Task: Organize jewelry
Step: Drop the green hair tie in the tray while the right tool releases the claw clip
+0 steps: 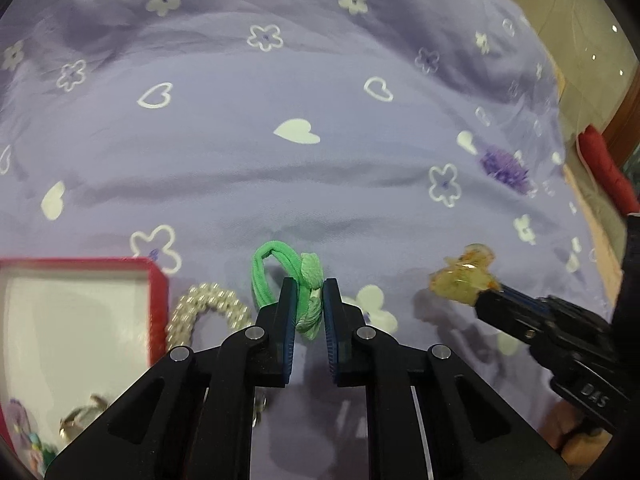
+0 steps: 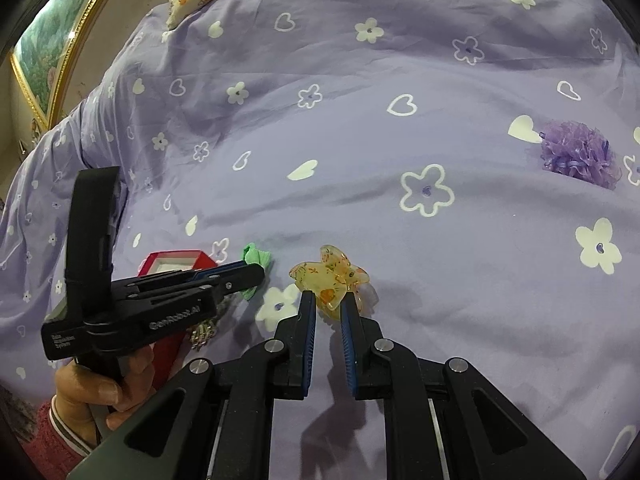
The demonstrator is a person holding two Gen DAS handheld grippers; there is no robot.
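My left gripper (image 1: 310, 285) is shut on a green hair tie (image 1: 276, 272), which has a leaf-shaped bow and rests low over the purple bedspread (image 1: 320, 184). To its right, my right gripper (image 1: 486, 300) holds a translucent yellow hair clip (image 1: 464, 280) just above the cloth. In the right wrist view, the right gripper (image 2: 328, 296) pinches the yellow clip (image 2: 328, 272) at its lower edge. The left gripper (image 2: 260, 276) comes in from the left with the green tie (image 2: 256, 258) at its tip. A hand grips its handle.
A red jewelry box (image 1: 158, 300) with a white lining stands open at the left, holding several small pieces. A pearl bracelet (image 1: 208, 304) lies beside the box. A purple frilly scrunchie (image 2: 576, 156) sits far right on the bedspread. A framed picture (image 2: 48, 60) leans at the far left.
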